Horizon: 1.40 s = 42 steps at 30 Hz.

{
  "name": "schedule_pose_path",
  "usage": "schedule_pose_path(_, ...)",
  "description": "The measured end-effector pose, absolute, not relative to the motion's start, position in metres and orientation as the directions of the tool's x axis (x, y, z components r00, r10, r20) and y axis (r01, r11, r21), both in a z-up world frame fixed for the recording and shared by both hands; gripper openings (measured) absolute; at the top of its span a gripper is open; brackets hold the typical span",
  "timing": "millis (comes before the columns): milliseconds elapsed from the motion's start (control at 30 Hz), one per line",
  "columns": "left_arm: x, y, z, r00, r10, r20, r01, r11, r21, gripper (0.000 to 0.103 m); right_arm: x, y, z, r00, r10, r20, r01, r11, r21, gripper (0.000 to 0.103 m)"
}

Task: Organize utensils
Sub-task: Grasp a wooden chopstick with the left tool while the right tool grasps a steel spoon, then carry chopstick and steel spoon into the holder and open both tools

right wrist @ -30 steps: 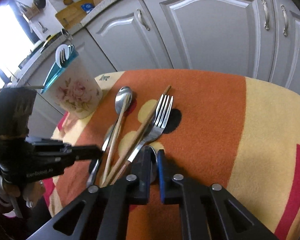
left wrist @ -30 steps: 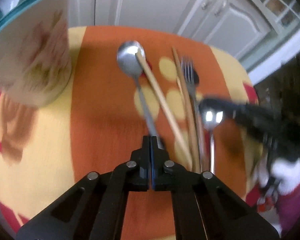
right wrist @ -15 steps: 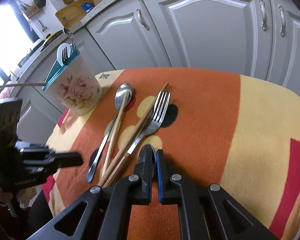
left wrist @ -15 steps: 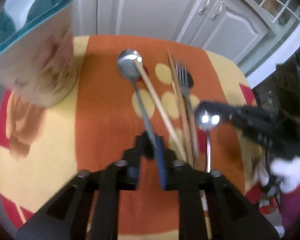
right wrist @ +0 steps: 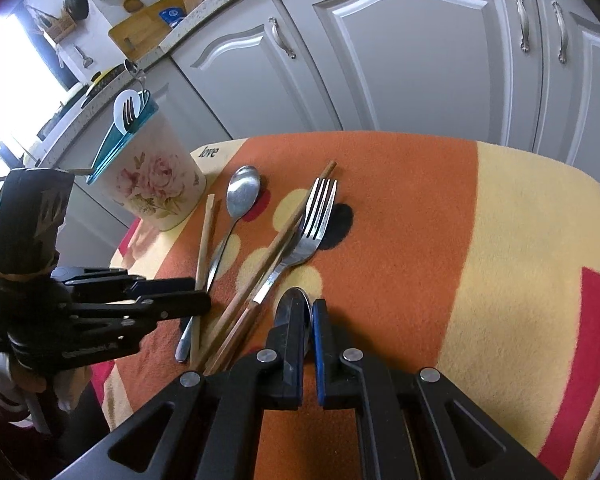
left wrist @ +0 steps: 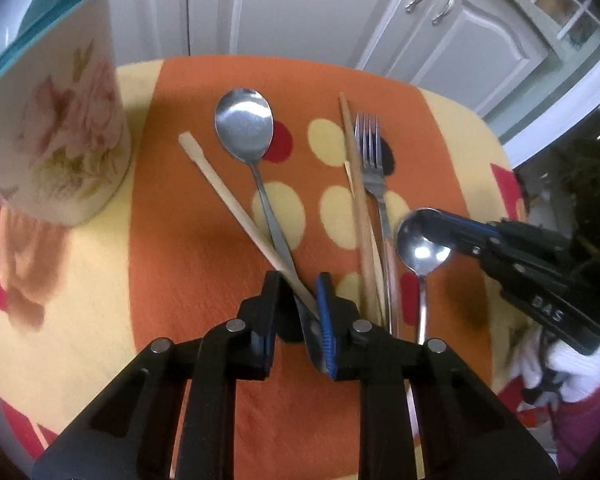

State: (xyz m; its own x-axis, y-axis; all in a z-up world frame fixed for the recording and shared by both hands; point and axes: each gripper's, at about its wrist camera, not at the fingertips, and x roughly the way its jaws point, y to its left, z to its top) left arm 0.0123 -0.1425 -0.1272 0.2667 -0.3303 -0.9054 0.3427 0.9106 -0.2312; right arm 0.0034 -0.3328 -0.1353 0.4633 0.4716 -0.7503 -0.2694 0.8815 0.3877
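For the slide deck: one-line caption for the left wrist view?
Left gripper open around a chopstick and spoon handle; right gripper at small spoon.

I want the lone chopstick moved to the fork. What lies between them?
In the left wrist view, the large spoon and the darker chopstick lie between the pale chopstick and the fork.

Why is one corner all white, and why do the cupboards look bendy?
Right wrist view: window light washes out the top-left corner, and the fisheye lens bows the cupboard doors. Left wrist view: the flowered holder sits close and looks soft; the small spoon shows a bright glint.
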Motion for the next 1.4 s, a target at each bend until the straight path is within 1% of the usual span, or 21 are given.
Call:
schedule_pose_path(100,0.005,-0.146,-0.127,0.275,-0.316,-0.908,0.373,0.906,-0.202,0.017,0.004,-0.333,-0.136,0.463,0.475,-0.749,-0.265,0.880,0.395,0.004)
schedule_pose_path(233,0.013,-0.143,-0.128,0.270,-0.361,-0.892,0.327,0.906,-0.268,0.017,0.005,-0.331,-0.134,0.459,0.470,-0.754,-0.267,0.882,0.388,0.004)
schedule_pose_path(267,0.016,-0.140,-0.127,0.276,-0.368,-0.888,0.304,0.910,-0.282,0.021,0.006,-0.331,-0.134,0.457,0.471,-0.755,-0.266,0.882,0.389,0.004)
schedule_pose_path(300,0.018,-0.136,-0.126,0.279,-0.368,-0.887,0.288,0.913,-0.288,0.030,0.006,-0.331,-0.134,0.455,0.472,-0.756,-0.265,0.881,0.391,0.004)
schedule_pose_path(333,0.022,-0.134,-0.125,0.284,-0.369,-0.885,0.262,0.918,-0.299,0.034,0.007,-0.332,-0.134,0.452,0.472,-0.757,-0.263,0.881,0.393,0.004)
schedule_pose_path(367,0.026,-0.132,-0.125,0.295,-0.368,-0.882,0.243,0.921,-0.303,0.035,0.008,-0.332,-0.135,0.451,0.472,-0.757,-0.261,0.881,0.394,0.004)
schedule_pose_path(467,0.037,-0.132,-0.125,0.325,-0.311,-0.893,0.201,0.946,-0.256,0.035,0.009,-0.335,-0.136,0.452,0.475,-0.755,-0.251,0.880,0.404,0.004)
schedule_pose_path(600,0.047,-0.138,-0.125,0.353,-0.266,-0.897,0.175,0.961,-0.216,0.035,0.009,-0.336,-0.138,0.453,0.483,-0.749,-0.245,0.875,0.416,0.004)
schedule_pose_path(633,0.050,-0.141,-0.126,0.357,-0.257,-0.898,0.169,0.963,-0.209,0.035,0.009,-0.336,-0.138,0.453,0.485,-0.748,-0.245,0.874,0.419,0.004)
schedule_pose_path(667,0.052,-0.143,-0.126,0.363,-0.251,-0.897,0.165,0.965,-0.203,0.031,0.009,-0.337,-0.138,0.452,0.489,-0.746,-0.244,0.872,0.424,0.004)
schedule_pose_path(700,0.054,-0.145,-0.127,0.366,-0.234,-0.901,0.159,0.969,-0.188,0.016,0.009,-0.338,-0.139,0.450,0.495,-0.743,-0.242,0.869,0.433,0.004)
schedule_pose_path(733,0.056,-0.145,-0.128,0.366,-0.233,-0.901,0.155,0.970,-0.188,0.011,0.009,-0.339,-0.140,0.448,0.501,-0.740,-0.240,0.865,0.441,0.004)
schedule_pose_path(833,0.058,-0.145,-0.130,0.370,-0.255,-0.893,0.149,0.965,-0.214,0.009,0.008,-0.341,-0.141,0.450,0.524,-0.723,-0.248,0.851,0.462,0.004)
schedule_pose_path(900,0.056,-0.146,-0.126,0.374,-0.289,-0.881,0.160,0.956,-0.246,0.003,0.005,-0.341,-0.140,0.459,0.520,-0.721,-0.256,0.854,0.453,0.004)
schedule_pose_path(1000,0.045,-0.142,-0.114,0.387,-0.354,-0.851,0.202,0.933,-0.297,0.003,0.000,-0.340,-0.131,0.481,0.506,-0.715,-0.266,0.862,0.431,0.002)
schedule_pose_path(1200,0.023,-0.140,-0.081,0.398,-0.429,-0.811,0.279,0.899,-0.338,0.003,-0.009,-0.343,-0.109,0.518,0.495,-0.698,-0.287,0.869,0.403,0.003)
schedule_pose_path(1400,-0.001,-0.128,-0.027,0.440,-0.491,-0.752,0.345,0.865,-0.364,0.003,-0.021,-0.345,-0.074,0.573,0.474,-0.669,-0.314,0.880,0.356,0.003)
